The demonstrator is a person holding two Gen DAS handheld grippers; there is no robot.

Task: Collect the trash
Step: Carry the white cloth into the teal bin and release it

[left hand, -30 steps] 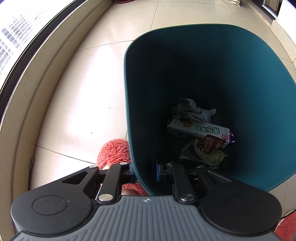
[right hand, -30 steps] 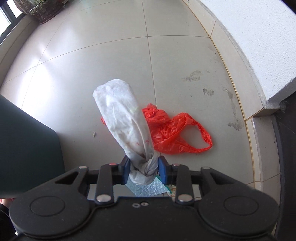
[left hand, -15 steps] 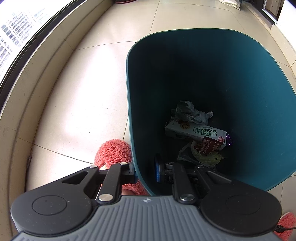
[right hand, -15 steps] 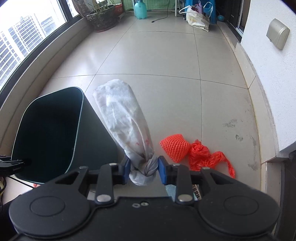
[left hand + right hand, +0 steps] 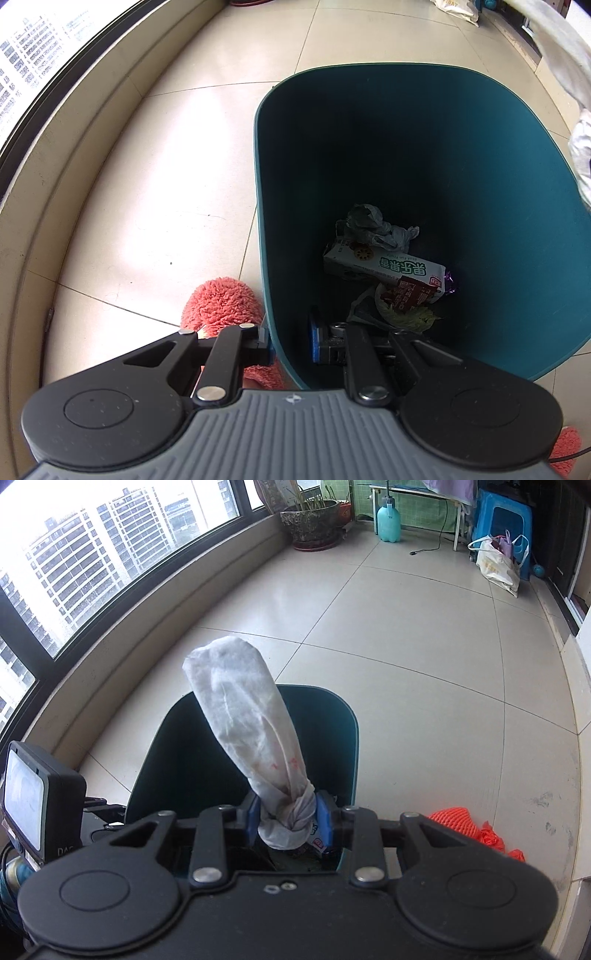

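Right gripper (image 5: 284,818) is clamped on the knot of a tied white bag (image 5: 243,723), blue pads squeezing it from both sides. Bag's body runs forward from the jaws, over the mouth of the teal bin (image 5: 332,716). In the left wrist view the same white bag (image 5: 565,55) shows at the top right edge, above the bin's rim.

Left gripper (image 5: 291,343) is pinched on the near wall of the teal bin (image 5: 369,147), one pad outside, one inside, nearly closed since the wall is thin. Looks like it's steadying the bin for the drop.

Already in the bin: crumpled grey wrapper (image 5: 373,225), green-and-white carton (image 5: 384,264), dark red packet (image 5: 413,293), some leafy scrap beneath.

Handling read: bag looks light and soft, thin film, wrinkled, faint red stains inside. It will sag and swing, not hold shape. Knot is the right hold: the bunched film is the firmest spot, won't slip or tear like the body. Mouth is wider than the bag, so it should fall clear once centred.

Outward: orange mesh net (image 5: 448,821) and orange bag (image 5: 493,840) lie on the tile floor (image 5: 406,635) just right of the bin, not yet collected. Pink fluffy slipper (image 5: 221,304) sits against the bin's left side. Potted plant (image 5: 310,524) by the window, far end.
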